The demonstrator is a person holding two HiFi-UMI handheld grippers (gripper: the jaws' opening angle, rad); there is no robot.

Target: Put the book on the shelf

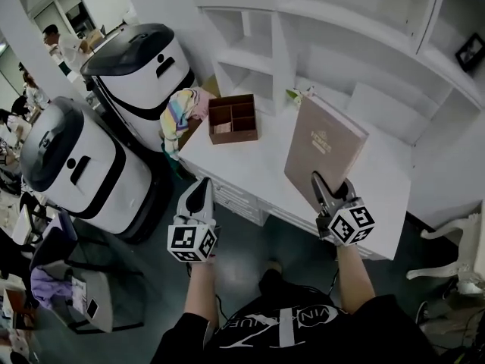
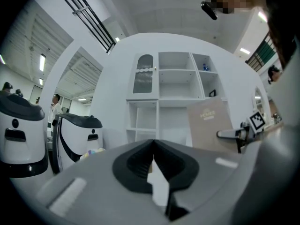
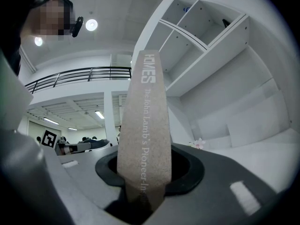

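A tan hardcover book [image 1: 324,146] stands upright over the white desk [image 1: 250,165], and my right gripper [image 1: 327,192] is shut on its lower edge. In the right gripper view the book's spine [image 3: 144,125] rises from between the jaws, with the white shelf unit [image 3: 211,46] behind it. My left gripper [image 1: 199,196] hangs in front of the desk's near edge, left of the book, shut with nothing in it. The left gripper view looks over its own shut tips [image 2: 153,146] at the shelf [image 2: 178,83], the book [image 2: 211,123] and the right gripper [image 2: 241,134].
A brown wooden box [image 1: 233,117] and a striped cloth [image 1: 178,116] lie at the desk's left end. Two white rounded machines [image 1: 76,161] stand on the floor to the left. A white chair [image 1: 455,256] is at the right. A small flower [image 3: 197,143] lies on the desk.
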